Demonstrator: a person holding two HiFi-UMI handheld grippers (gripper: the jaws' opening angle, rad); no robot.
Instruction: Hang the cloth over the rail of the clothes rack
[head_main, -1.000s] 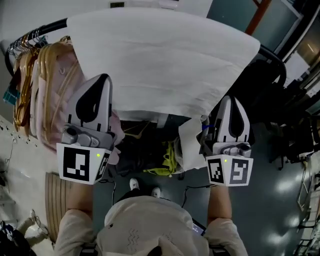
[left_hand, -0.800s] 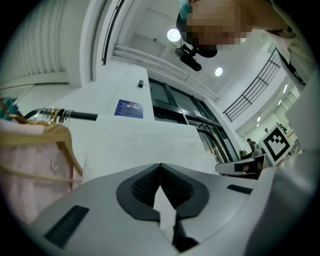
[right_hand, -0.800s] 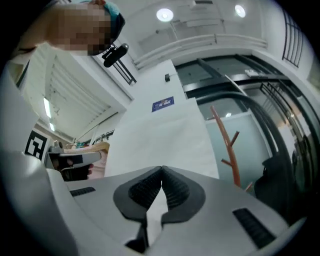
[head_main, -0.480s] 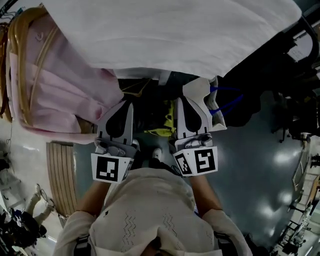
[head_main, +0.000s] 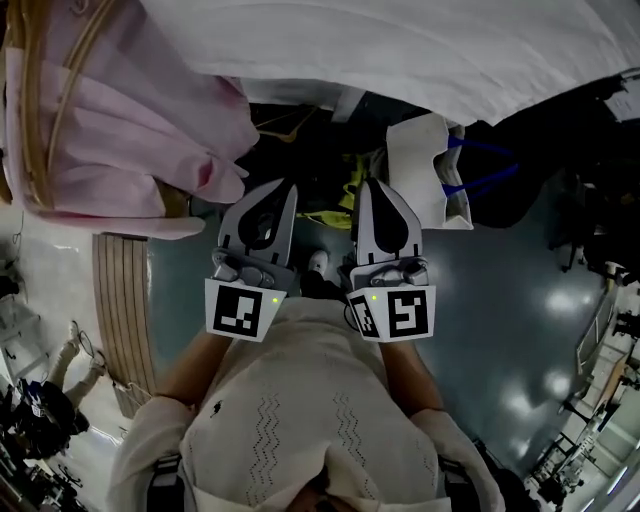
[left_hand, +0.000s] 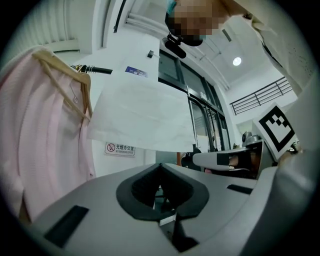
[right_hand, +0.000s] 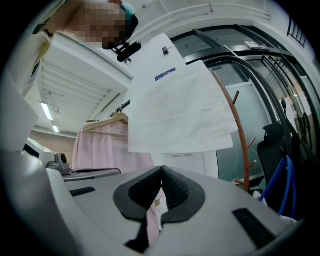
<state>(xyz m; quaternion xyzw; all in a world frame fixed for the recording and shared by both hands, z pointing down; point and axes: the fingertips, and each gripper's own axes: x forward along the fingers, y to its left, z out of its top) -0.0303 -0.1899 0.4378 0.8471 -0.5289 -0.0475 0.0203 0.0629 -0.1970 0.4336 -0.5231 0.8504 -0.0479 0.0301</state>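
Both jaws fully closed, nothing in them. Left gripper (head_main: 284, 190) and right gripper (head_main: 371, 186) sit side by side close to my chest. The pads meet in the left gripper view (left_hand: 159, 166) and in the right gripper view (right_hand: 161, 170). A pink sliver shows in the slot under the right pads. I read it as the garment behind, not a catch.

Progress: I judge the hang done. The white cloth (head_main: 400, 50) spans the head view's 12 o'clock edge, draped flat, with neither gripper on it. What's left, at most, is checking that it sits even. I can't confirm how far the far side hangs.

Cloth vs jaws: well apart. It hangs at 12 o'clock above the left jaws (left_hand: 145, 120), and at 12 to 1 o'clock above the right (right_hand: 180, 115), with clear air below its hem.

Rail (left_hand: 94, 70): only a short dark stub shows, at 10 o'clock in the left gripper view.

Pink garments (head_main: 110, 120) on wooden hangers are at 10 o'clock, just beside the cloth.

A white bag with blue straps (head_main: 425, 185) is at 1 o'clock, near the right tip, not touching.
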